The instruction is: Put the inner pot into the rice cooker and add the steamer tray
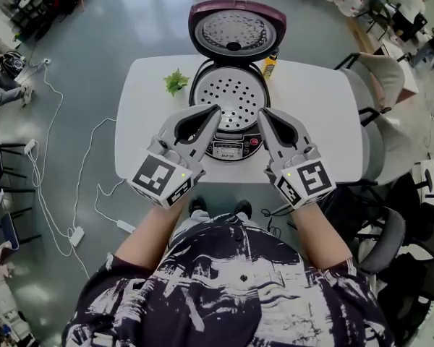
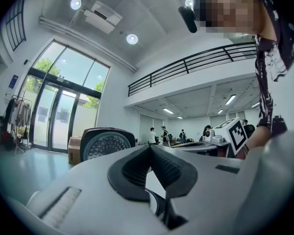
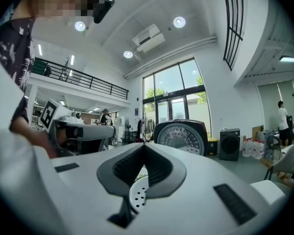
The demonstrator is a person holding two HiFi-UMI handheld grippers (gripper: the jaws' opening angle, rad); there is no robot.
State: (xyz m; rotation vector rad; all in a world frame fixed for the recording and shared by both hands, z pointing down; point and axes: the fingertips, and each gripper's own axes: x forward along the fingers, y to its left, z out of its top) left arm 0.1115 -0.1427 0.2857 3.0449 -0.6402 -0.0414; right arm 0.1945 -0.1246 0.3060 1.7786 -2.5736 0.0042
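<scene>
A round, perforated metal tray point(image 1: 233, 92) is seated in the open cooker point(image 1: 235, 144), filling its mouth; whether the pot lies beneath cannot be told. The cooker is set at the middle of the white, round-cornered table point(image 1: 141, 132), its front panel towards the near edge. Its domed maroon lid point(image 1: 236, 31), lined with a dimpled metal plate, is raised past the far edge. A leafy green sprig point(image 1: 176, 82) is seen left of the cooker, and a yellow bottle point(image 1: 270, 66) right of it by the far edge. The left gripper point(image 1: 215, 111) and right gripper point(image 1: 262, 114) are held over the near edge, each with ribbed dark jaws closed together on nothing.
</scene>
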